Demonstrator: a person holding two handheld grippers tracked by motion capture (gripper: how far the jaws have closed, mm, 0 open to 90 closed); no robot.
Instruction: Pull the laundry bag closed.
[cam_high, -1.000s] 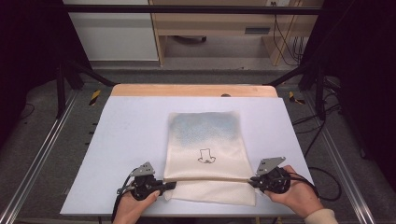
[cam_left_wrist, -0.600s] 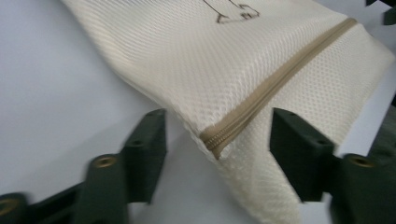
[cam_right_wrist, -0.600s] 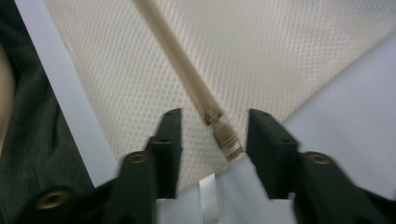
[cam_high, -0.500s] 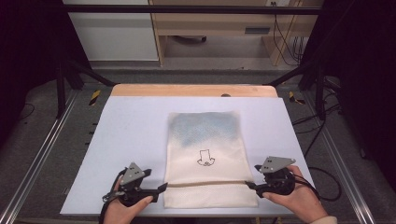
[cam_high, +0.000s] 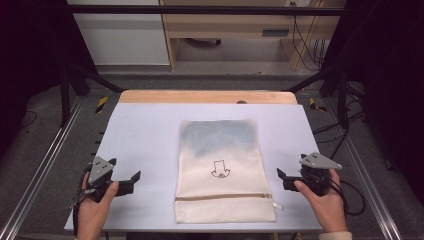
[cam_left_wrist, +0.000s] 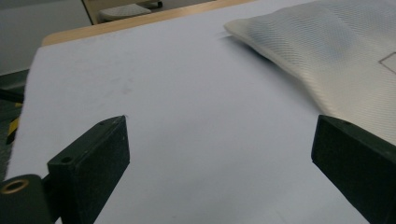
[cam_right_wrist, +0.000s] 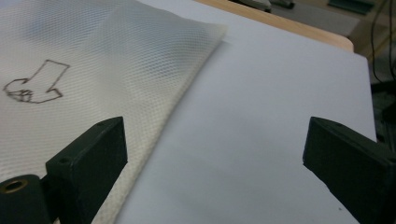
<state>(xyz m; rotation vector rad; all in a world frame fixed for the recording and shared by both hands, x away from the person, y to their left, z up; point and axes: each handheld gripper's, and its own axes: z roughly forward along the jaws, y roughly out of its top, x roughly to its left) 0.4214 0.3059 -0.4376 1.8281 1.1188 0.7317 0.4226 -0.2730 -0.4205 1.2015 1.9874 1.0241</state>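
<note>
Mesh bag (cam_high: 224, 172) lies flat mid-table, zipper end toward the person, clear of both tools. Left gripper (cam_high: 131, 181) and right gripper (cam_high: 281, 178) have jaws that have just been opening; both now stand wide with nothing between them. Risk: a re-grab at the edge could catch only the top mesh layer, so the bag bunches or drags across the white table (cam_high: 140, 130).

In my left gripper view, the mesh bag (cam_left_wrist: 327, 60) runs off the right and top edges, and my right-hand jaw is cut by the lower right corner. In my right gripper view, the bag leaves the frame at left. In the high view, my forearms are cropped at the bottom edge; the bag's small drawing (cam_high: 219, 169) is too tiny to identify.
</note>
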